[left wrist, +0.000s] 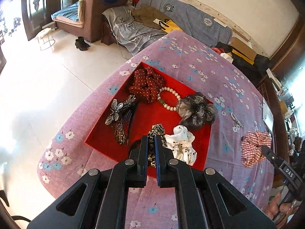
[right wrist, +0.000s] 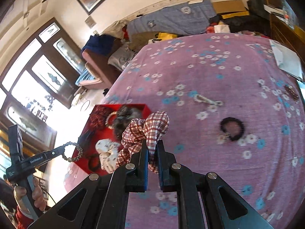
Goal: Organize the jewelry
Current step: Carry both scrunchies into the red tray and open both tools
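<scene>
My left gripper (left wrist: 151,138) is shut on a leopard-print hair tie (left wrist: 155,131) and hangs over the near part of the red tray (left wrist: 152,114). The tray holds a red dotted scrunchie (left wrist: 146,84), a pearl bracelet (left wrist: 169,99), a grey-black scrunchie (left wrist: 197,109), a butterfly hair comb (left wrist: 119,118) and a white scrunchie (left wrist: 183,143). My right gripper (right wrist: 152,143) is shut on a red plaid scrunchie (right wrist: 148,129), held above the cloth right of the tray (right wrist: 122,106). In the right wrist view the left gripper (right wrist: 62,151) shows with the hair tie (right wrist: 72,152) in it.
A pink flowered cloth (right wrist: 200,72) covers the table. On it lie a small pearl piece (right wrist: 207,100), a black hair tie (right wrist: 232,128) and a dark red item (right wrist: 291,91) near the right edge. White paper (right wrist: 286,59) lies at the far right. A sofa (left wrist: 91,15) stands beyond.
</scene>
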### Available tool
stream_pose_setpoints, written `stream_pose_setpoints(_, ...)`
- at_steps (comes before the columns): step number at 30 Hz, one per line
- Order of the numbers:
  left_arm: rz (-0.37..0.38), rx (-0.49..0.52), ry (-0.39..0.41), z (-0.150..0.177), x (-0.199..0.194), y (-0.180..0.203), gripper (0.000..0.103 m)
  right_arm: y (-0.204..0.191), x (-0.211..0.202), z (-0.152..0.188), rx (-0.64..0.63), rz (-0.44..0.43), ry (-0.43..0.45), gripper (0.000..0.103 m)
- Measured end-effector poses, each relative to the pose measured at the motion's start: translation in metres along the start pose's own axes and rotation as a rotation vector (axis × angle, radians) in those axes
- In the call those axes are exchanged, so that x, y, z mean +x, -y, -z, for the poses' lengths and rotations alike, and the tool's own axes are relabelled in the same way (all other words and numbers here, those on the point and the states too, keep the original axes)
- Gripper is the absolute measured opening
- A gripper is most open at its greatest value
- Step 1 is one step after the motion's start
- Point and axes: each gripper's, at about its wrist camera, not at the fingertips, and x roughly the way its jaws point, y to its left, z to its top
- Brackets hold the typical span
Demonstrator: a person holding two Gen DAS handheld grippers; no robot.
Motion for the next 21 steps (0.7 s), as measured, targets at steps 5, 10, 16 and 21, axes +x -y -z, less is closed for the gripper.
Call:
stream_pose_setpoints(5, 0.03, 0.018, -0.013, -0.001, 0.008, 0.0, 0.006, -0.027, 0.019, 0.001, -0.032, -0.017, -0.031, 0.01)
stream_pose_setpoints(10, 0.058, 0.03, -0.041, -0.002, 0.02, 0.002, 0.006, -0.054, 0.036, -0.004, -0.067, -0.029, -0.049, 0.01)
stream_pose_setpoints(16, 0.069, 0.069, -0.053, -0.015, 0.039, 0.009, 0.006, -0.085, 0.069, -0.019, -0.114, -0.048, -0.066, 0.01)
stream_pose_setpoints(21, 0.026, 0.101, -0.063, -0.03, 0.065, 0.006, 0.006, -0.102, 0.106, -0.031, -0.12, -0.061, -0.103, 0.01)
